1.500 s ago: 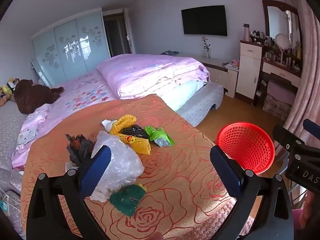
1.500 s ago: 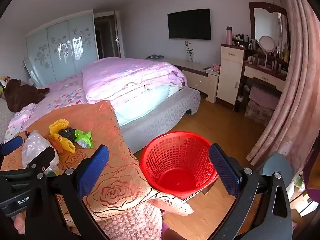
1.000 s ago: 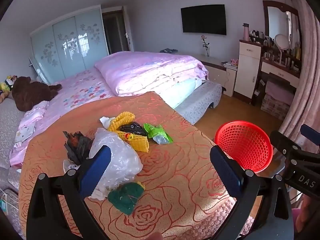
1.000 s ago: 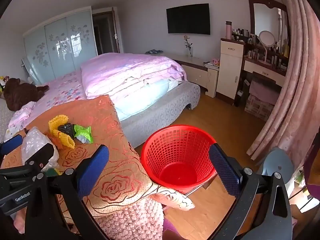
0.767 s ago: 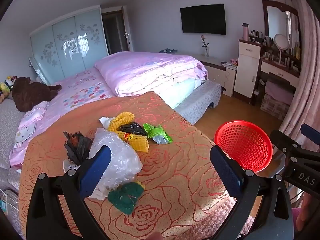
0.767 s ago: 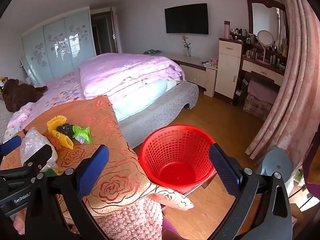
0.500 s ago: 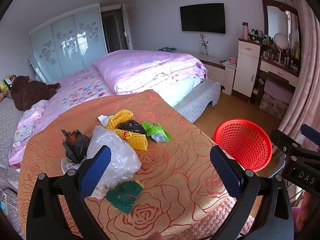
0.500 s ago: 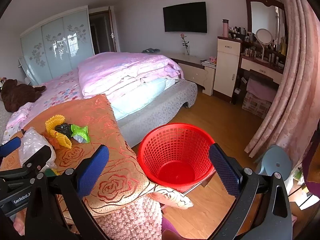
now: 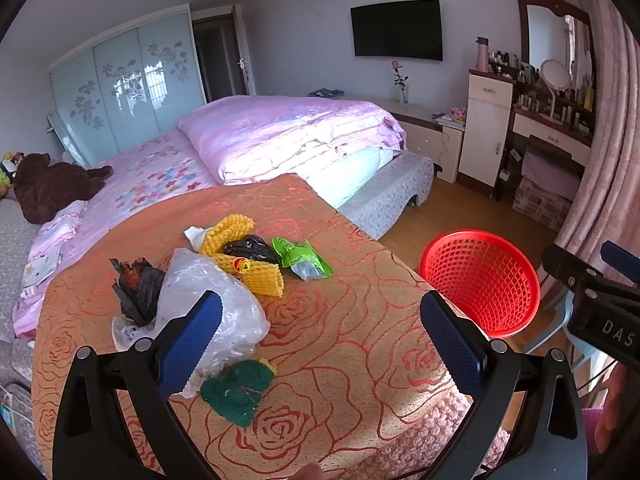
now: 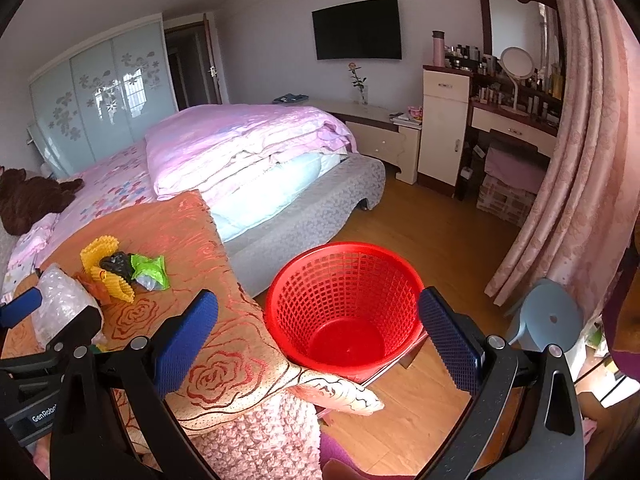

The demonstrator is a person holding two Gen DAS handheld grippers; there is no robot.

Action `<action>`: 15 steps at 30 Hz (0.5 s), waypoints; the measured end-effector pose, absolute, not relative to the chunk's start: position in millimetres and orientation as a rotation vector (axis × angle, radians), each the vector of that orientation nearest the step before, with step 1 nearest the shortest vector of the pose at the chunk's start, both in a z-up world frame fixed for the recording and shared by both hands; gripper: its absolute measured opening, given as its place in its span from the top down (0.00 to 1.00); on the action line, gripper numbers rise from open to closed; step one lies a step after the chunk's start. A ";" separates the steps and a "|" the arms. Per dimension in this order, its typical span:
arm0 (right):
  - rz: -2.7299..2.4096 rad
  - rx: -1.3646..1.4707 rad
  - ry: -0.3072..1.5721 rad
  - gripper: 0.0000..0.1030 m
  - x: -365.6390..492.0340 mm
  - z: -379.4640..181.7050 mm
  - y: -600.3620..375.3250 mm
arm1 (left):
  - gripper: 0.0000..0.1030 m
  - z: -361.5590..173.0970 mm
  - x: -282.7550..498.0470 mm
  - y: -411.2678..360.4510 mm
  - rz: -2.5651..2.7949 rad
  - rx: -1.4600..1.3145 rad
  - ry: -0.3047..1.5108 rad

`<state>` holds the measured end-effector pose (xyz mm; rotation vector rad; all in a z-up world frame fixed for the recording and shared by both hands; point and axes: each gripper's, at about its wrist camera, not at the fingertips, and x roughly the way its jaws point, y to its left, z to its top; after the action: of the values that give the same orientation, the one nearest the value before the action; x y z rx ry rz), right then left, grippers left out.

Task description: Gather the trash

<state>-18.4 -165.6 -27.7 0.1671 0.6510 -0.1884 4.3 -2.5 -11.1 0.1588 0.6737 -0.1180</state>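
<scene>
Trash lies on an orange rose-patterned cloth (image 9: 340, 344): a clear plastic bag (image 9: 224, 312), yellow foam netting (image 9: 256, 276), a black bag (image 9: 250, 249), a green wrapper (image 9: 302, 258), dark crumpled scraps (image 9: 136, 288) and a green scrap (image 9: 236, 390). A red mesh basket (image 10: 344, 304) stands empty off the cloth's right edge. My left gripper (image 9: 320, 344) hangs open above the cloth, its left pad in front of the clear bag. The right gripper (image 10: 320, 340) is open over the basket's near rim, holding nothing.
A bed with a folded pink quilt (image 9: 292, 136) lies behind the cloth. A dressing table (image 10: 516, 128) and pink curtain (image 10: 580, 152) stand at the right, with a blue-grey stool (image 10: 548, 320) beside the basket. Wooden floor (image 10: 432, 232) lies beyond the basket.
Both views have drifted slightly; the trash pile and basket sit a touch lower and left in frame. Both grippers stay open and empty.
</scene>
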 end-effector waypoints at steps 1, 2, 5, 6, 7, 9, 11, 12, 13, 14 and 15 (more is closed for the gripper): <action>-0.191 0.170 0.651 0.06 -18.2 -27.5 -167.1 | 0.07 -11.6 4.7 -3.0 -0.120 0.160 0.675; -0.193 0.172 0.651 0.06 -18.0 -27.5 -167.9 | 0.07 -13.3 5.5 -5.2 -0.121 0.162 0.677; -0.199 0.178 0.649 0.06 -17.7 -27.3 -171.3 | 0.07 -15.7 7.5 -7.7 -0.125 0.169 0.685; -0.201 0.180 0.650 0.06 -17.4 -26.8 -171.8 | 0.07 -16.3 8.6 -8.3 -0.127 0.171 0.688; -0.203 0.182 0.651 0.06 -17.2 -26.8 -172.6 | 0.07 -16.7 9.2 -8.9 -0.128 0.173 0.690; -0.205 0.185 0.651 0.06 -17.1 -27.3 -174.2 | 0.07 -18.4 9.8 -10.6 -0.130 0.177 0.690; -0.208 0.189 0.650 0.06 -16.7 -28.2 -175.2 | 0.07 -19.1 10.2 -11.9 -0.130 0.182 0.690; -0.210 0.191 0.651 0.06 -16.6 -28.1 -175.7 | 0.07 -19.6 10.5 -12.6 -0.131 0.183 0.690; -0.211 0.192 0.650 0.06 -16.5 -28.1 -176.1 | 0.07 -19.9 10.8 -13.0 -0.132 0.185 0.690; -0.212 0.193 0.650 0.06 -16.5 -28.4 -176.6 | 0.07 -20.0 11.6 -13.6 -0.132 0.186 0.691; -0.212 0.194 0.650 0.06 -16.5 -28.4 -176.8 | 0.07 -20.7 11.7 -14.0 -0.133 0.187 0.692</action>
<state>-16.5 -176.8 -28.4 0.1936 0.6505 -0.2117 11.7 -14.0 -20.7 0.1866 0.6923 -0.1327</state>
